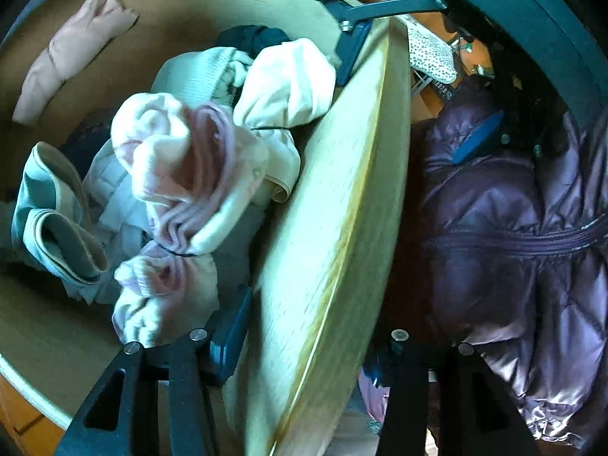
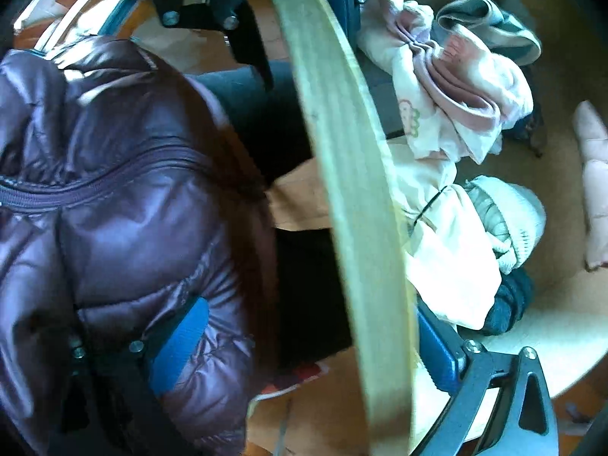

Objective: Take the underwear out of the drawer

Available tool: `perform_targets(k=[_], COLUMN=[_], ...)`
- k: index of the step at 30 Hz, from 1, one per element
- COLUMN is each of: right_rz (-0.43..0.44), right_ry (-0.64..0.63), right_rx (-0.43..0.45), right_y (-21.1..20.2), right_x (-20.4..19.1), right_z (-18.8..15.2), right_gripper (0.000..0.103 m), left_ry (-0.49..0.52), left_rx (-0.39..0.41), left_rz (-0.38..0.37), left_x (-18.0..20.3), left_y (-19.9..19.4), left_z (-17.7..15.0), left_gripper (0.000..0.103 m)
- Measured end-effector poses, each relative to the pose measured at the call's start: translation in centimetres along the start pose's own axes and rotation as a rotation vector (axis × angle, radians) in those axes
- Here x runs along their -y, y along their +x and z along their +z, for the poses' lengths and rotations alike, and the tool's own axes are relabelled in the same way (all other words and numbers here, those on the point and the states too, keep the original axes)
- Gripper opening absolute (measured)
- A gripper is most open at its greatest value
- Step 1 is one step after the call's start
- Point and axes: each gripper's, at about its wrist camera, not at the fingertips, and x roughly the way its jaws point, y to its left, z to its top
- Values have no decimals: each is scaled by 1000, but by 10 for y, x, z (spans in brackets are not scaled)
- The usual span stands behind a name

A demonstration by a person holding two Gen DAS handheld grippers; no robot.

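An open drawer holds a heap of underwear (image 1: 182,167) (image 2: 456,87) in pale pink, cream and white, lying against the light wooden drawer front (image 1: 334,228) (image 2: 349,190). My left gripper (image 1: 311,338) (image 2: 302,30) straddles that front panel, open, its blue inner pad (image 1: 228,334) beside the heap. My right gripper (image 2: 307,345) (image 1: 416,95) straddles the same panel further along. It is open wide, with one pad (image 2: 437,345) inside the drawer and the other pad (image 2: 178,345) by the jacket. Neither holds any cloth.
A grey-and-beige folded piece (image 1: 57,220) (image 2: 490,19), a dark garment (image 1: 250,38) (image 2: 509,304) and a lone pink item (image 1: 72,53) (image 2: 592,190) also lie on the drawer floor (image 1: 38,323). The person's purple puffer jacket (image 1: 513,228) (image 2: 114,190) fills the space outside the front panel.
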Motion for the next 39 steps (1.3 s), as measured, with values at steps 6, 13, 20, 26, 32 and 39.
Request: perform_targets(k=[6,13,20,26,32,39], right_rz=[5,-104,-229,-319,-414,-627], right_ry=[53,233,382,504,627,782], right_rx=[26,208,324,397,509,616], right_y=[-7,-45,-71,-95,-120,-118], right_x=[10,28,33,39,35,55], right_z=[0,-10,-22,-38,-45,-41], right_gripper=[101,103,103,103,103,103], left_ry=[-64,-147,-231,-302,-437,-752], left_rx=[115,215,336,499,660,885], left_rz=[-4,41,92,166,401,694], left_x=[-2,5,38,68,84,71], left_y=[-21,-30,-43,-75,-118,-156], left_z=[1,-3,-16,-28,-36,-45], left_gripper=[50,50,50,55,56,71])
